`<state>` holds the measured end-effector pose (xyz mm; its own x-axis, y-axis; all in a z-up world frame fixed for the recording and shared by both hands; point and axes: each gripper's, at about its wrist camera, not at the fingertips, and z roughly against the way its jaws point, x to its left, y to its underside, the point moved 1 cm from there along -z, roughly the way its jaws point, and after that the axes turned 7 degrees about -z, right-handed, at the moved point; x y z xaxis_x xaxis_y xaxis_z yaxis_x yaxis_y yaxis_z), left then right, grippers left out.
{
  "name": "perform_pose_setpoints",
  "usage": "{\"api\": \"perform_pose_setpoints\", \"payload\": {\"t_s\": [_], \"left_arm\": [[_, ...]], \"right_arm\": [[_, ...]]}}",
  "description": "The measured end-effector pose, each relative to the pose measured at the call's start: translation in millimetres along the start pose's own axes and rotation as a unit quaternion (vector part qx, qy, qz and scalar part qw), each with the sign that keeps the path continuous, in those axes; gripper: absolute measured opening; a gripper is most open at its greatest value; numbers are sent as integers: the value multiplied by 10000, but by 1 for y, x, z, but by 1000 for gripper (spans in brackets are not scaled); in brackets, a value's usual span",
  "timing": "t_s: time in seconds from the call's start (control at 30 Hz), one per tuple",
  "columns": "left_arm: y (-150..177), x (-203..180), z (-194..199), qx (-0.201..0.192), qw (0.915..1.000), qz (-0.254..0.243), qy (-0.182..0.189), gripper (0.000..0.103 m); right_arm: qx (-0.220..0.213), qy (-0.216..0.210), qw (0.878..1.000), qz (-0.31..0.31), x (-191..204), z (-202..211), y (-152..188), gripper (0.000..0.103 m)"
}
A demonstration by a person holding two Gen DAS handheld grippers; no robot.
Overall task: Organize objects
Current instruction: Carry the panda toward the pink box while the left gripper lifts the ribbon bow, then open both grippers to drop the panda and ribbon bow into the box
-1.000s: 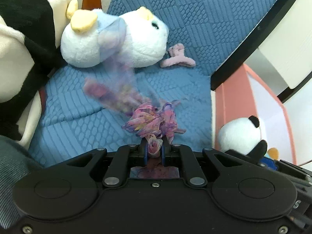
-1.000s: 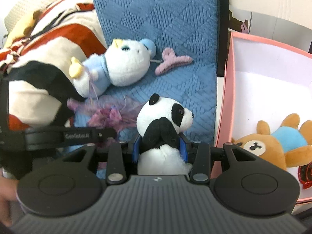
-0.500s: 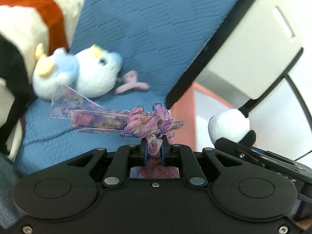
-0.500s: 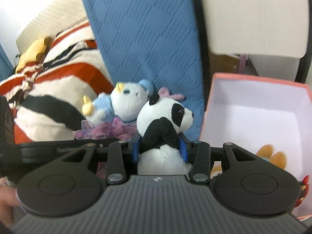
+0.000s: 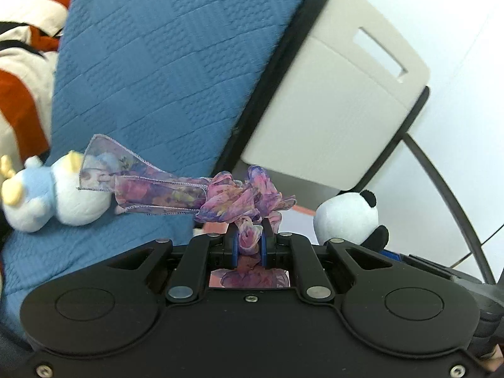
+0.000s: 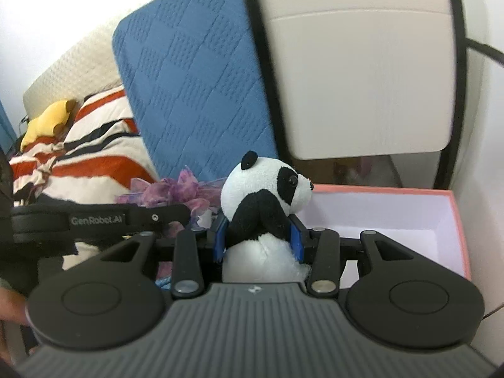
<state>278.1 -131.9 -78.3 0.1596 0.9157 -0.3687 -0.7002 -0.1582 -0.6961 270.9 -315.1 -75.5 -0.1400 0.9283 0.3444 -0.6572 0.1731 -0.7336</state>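
Note:
My left gripper (image 5: 248,242) is shut on a purple floral ribbon bow (image 5: 239,200), held in the air with one tail trailing left. My right gripper (image 6: 258,236) is shut on a black-and-white panda plush (image 6: 267,195), held upright beside the open pink box (image 6: 458,220). The panda also shows at the right of the left wrist view (image 5: 346,217), and the bow shows left of the panda in the right wrist view (image 6: 176,190). A white-and-blue plush (image 5: 56,198) lies on the blue cushion (image 5: 157,63).
A beige chair back (image 6: 359,63) with a black frame stands behind the box. A striped orange, black and cream blanket (image 6: 91,154) and a yellow plush (image 6: 47,123) lie to the left of the cushion.
Both grippers have risen and tilted up with their loads. The cushion seat, pink hair clip and the bear in the box have dropped out of view. The chair back now fills the top.

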Motion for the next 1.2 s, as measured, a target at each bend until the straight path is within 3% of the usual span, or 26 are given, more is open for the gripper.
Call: {"api": "perform_pose_setpoints", "payload": {"t_s": [0.2, 0.53, 0.9, 1.1, 1.13, 1.2], "left_arm": [[3, -29, -24, 139, 9997, -52, 179, 12], [31, -76, -86, 666, 9969, -152, 395, 13], [78, -82, -150, 1440, 9890, -47, 346, 13], [88, -78, -155, 1547, 9872, 29, 389, 14], [87, -78, -156, 1556, 9871, 10, 390, 14], [84, -80, -155, 1552, 9872, -68, 355, 26]], "right_arm": [[-103, 302, 9994, -142, -35, 6, 4, 43], [184, 632, 9964, -526, -110, 2, 28, 43], [750, 922, 9877, -1016, -171, -31, 77, 43], [814, 978, 9851, -1157, -179, -32, 83, 44], [785, 986, 9850, -1179, -179, -30, 83, 44], [725, 1008, 9851, -1194, -179, -27, 79, 45]]}}
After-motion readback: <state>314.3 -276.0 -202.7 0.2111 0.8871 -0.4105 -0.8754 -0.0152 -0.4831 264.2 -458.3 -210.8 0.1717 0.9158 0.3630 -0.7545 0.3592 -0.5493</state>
